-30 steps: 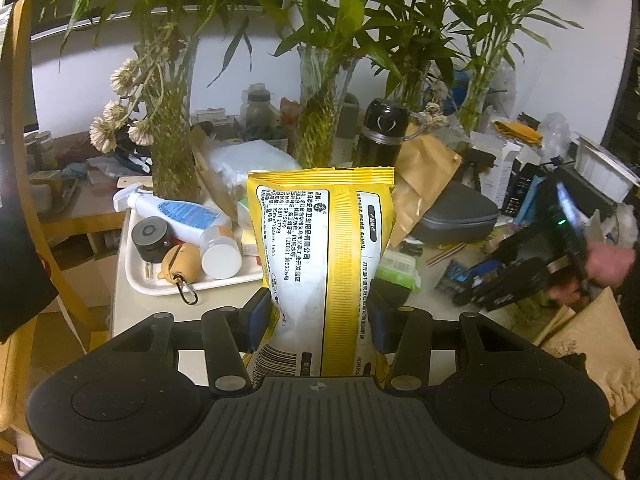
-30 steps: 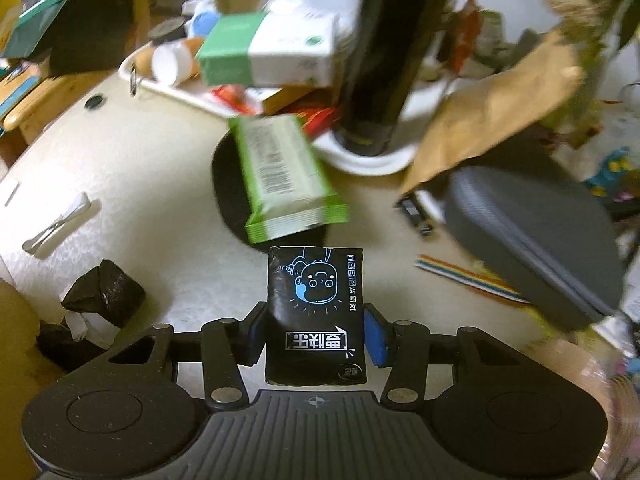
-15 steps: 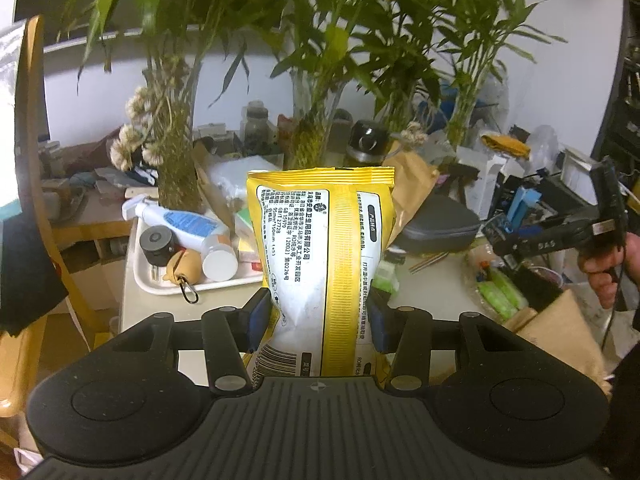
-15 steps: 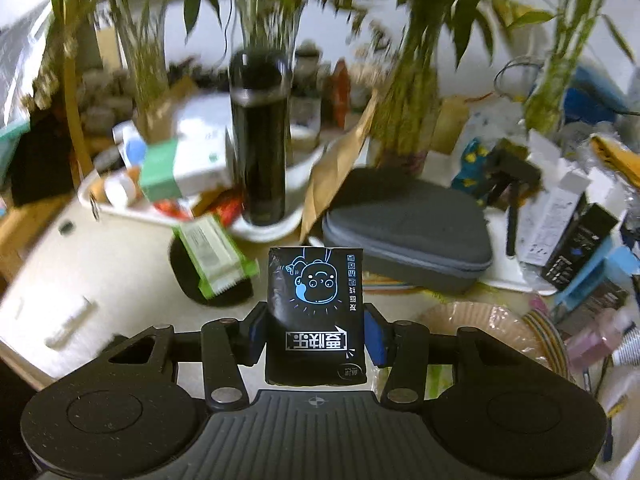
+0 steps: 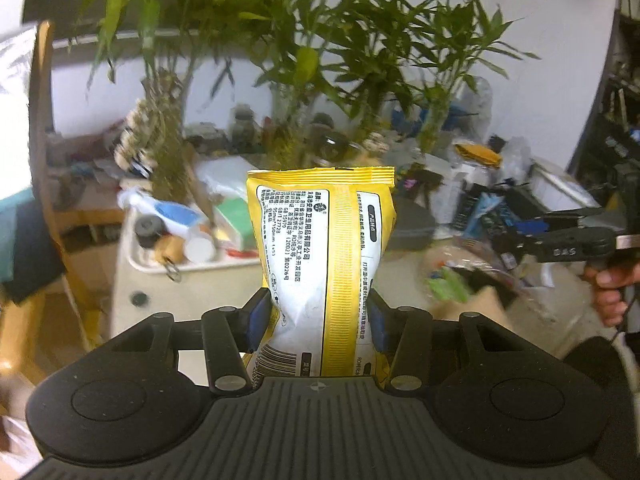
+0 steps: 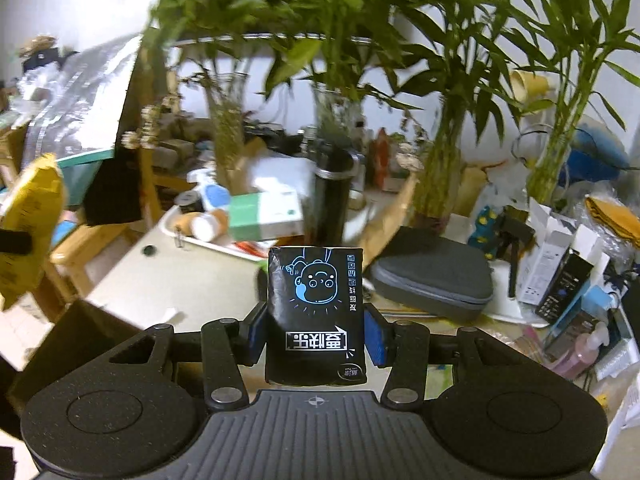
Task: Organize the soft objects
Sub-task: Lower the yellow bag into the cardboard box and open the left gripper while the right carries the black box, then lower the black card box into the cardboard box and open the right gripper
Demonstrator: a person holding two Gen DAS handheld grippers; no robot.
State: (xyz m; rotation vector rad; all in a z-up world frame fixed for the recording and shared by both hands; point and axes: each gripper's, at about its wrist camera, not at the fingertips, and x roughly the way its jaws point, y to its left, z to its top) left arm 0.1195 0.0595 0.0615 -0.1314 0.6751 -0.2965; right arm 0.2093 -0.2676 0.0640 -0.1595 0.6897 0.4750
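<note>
Clamping a yellow packet (image 5: 320, 264) upright at frame centre, the left gripper (image 5: 316, 320) mirrors the right gripper (image 6: 316, 332), gripping a black pouch (image 6: 316, 312) (possibly tissues) above the cluttered table (image 6: 188, 280).

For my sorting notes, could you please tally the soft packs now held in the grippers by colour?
Yellow pack: 1, in the left gripper
Black pack: 1, in the right gripper
Total: 2
</note>
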